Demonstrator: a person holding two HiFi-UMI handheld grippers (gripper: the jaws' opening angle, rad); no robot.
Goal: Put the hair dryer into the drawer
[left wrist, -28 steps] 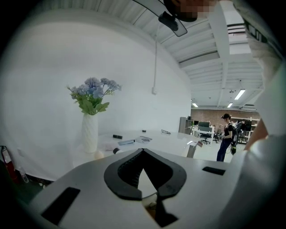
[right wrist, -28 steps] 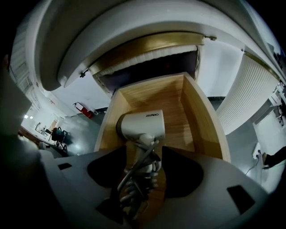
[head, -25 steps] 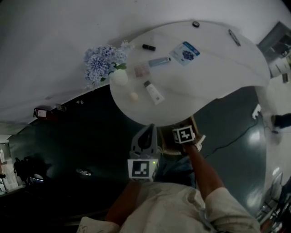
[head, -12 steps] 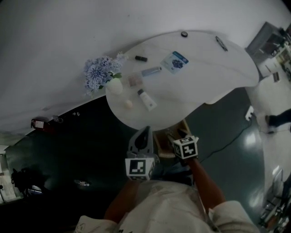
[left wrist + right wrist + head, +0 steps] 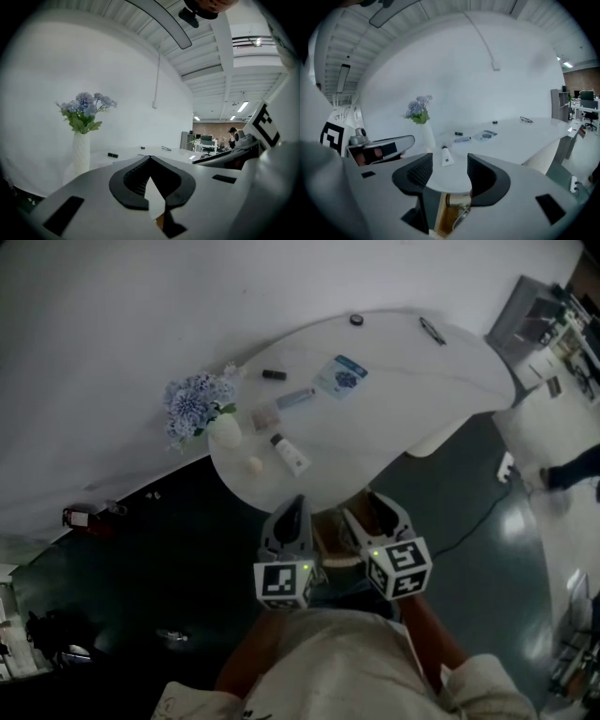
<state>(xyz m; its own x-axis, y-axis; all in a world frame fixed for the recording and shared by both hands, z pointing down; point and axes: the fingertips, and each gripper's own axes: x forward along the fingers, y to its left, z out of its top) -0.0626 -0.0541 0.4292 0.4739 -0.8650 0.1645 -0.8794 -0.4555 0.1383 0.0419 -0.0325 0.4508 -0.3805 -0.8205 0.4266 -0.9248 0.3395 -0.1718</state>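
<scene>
Under the near edge of the white table (image 5: 422, 390) a wooden drawer (image 5: 330, 538) stands open. In the right gripper view a pale rounded thing with a cord (image 5: 458, 210), apparently the hair dryer, lies inside the drawer (image 5: 443, 218), mostly hidden by the jaws. My right gripper (image 5: 367, 508) hovers above the drawer at the table's edge. Its jaws (image 5: 450, 161) are open with nothing between them. My left gripper (image 5: 297, 504) is beside it on the left. It (image 5: 150, 159) is shut and empty, and points across the tabletop.
On the table stand a white vase of blue flowers (image 5: 225, 430), a tube (image 5: 291, 454), a blue card (image 5: 339, 376), glasses (image 5: 432, 330) and small cosmetics. The floor (image 5: 141, 559) around is dark. Someone's leg (image 5: 572, 474) shows at the far right, near desks.
My right gripper has come up from down by the drawer and now sits level with the left gripper at the table's edge. The left gripper has lifted slightly.
</scene>
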